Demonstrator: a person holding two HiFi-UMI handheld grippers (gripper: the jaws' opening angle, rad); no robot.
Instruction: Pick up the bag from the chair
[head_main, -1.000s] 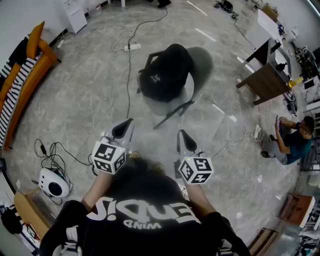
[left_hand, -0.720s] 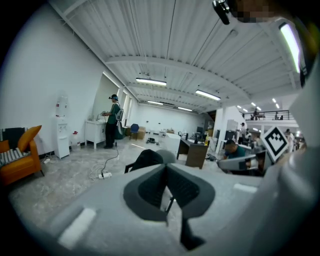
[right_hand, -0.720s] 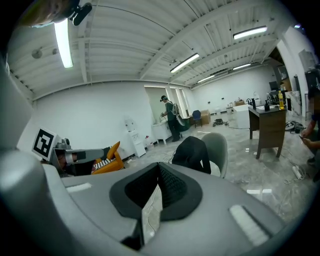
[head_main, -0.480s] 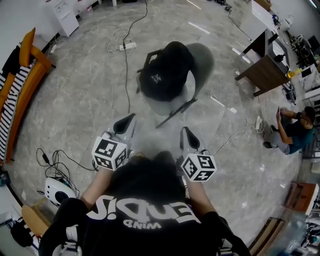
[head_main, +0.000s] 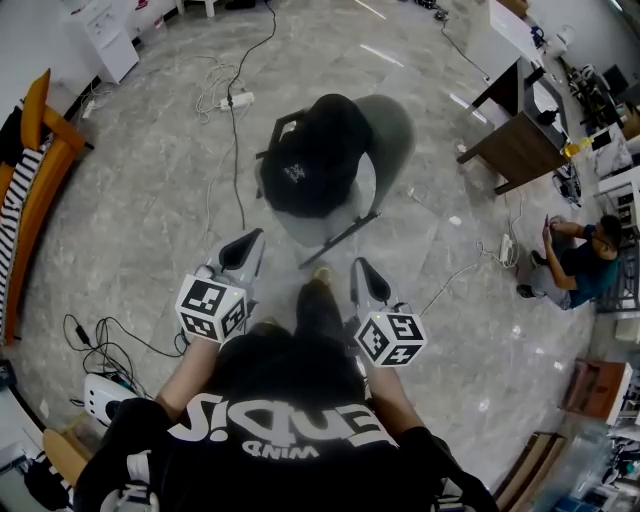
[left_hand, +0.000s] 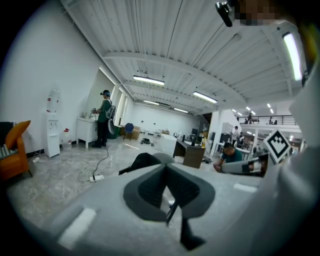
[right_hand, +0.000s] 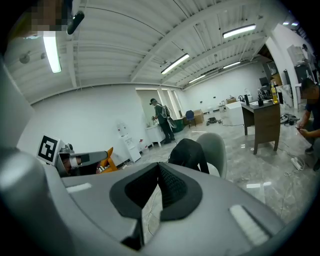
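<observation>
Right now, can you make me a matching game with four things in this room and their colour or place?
Things:
1. bag
2. power strip
3. desk
4. sofa

Clues:
A. orange
B. on the grey chair
C. white
D. brown wood

Pairs: 1-B, 2-C, 3-D, 4-A.

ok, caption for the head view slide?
Person faces black bag on grey chair, left gripper and right gripper shut, empty, short of it.
</observation>
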